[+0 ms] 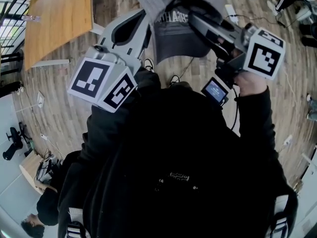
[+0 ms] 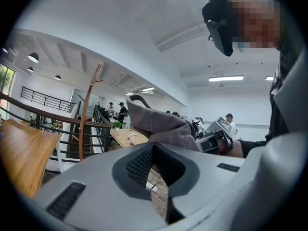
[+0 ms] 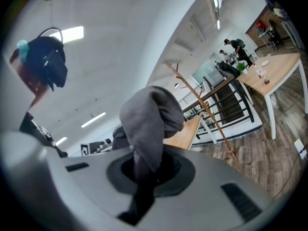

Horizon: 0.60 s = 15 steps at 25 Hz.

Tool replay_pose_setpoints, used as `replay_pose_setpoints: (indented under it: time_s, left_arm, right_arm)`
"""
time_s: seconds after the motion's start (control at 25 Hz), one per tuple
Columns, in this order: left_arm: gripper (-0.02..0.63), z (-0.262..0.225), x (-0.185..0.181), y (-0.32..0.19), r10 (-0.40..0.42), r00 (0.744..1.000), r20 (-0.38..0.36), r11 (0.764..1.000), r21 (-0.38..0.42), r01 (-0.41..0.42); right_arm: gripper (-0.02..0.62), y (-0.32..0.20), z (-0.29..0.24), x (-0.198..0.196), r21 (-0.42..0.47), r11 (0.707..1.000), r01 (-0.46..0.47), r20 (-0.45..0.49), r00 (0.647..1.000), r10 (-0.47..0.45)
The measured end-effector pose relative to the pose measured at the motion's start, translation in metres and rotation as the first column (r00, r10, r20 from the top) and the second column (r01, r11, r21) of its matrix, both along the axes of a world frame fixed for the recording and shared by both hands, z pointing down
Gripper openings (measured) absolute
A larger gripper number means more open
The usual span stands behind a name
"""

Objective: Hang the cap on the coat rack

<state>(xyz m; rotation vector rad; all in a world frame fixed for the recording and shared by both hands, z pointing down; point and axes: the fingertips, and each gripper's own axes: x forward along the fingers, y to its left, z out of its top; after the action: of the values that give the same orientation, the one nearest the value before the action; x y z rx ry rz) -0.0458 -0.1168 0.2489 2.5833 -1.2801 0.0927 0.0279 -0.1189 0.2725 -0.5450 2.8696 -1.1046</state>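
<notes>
Cap (image 1: 178, 33) hangs in the air, pinched in right gripper's (image 3: 150, 170) closed jaws; left gripper (image 2: 154, 162) grips its edge; wooden coat rack (image 2: 85, 114) stands well apart.

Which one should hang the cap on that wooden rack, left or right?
Right, probably. The right hand-held gripper is shut on the cap, with the coat rack ahead of it. The left hand-held gripper holds nothing.
</notes>
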Motion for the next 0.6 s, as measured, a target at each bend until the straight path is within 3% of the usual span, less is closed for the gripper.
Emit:
replay_pose_setpoints:
  time_s: [0.6]
  left_arm:
    - [0.006, -0.0042, 0.0003, -0.003, 0.034, 0.999, -0.026, 0.997, 0.069, -0.032]
  right_arm:
    - [0.014, -0.0008, -0.0049, 0.0014, 0.055, 0.998, -0.027, 0.001, 1.0, 0.027]
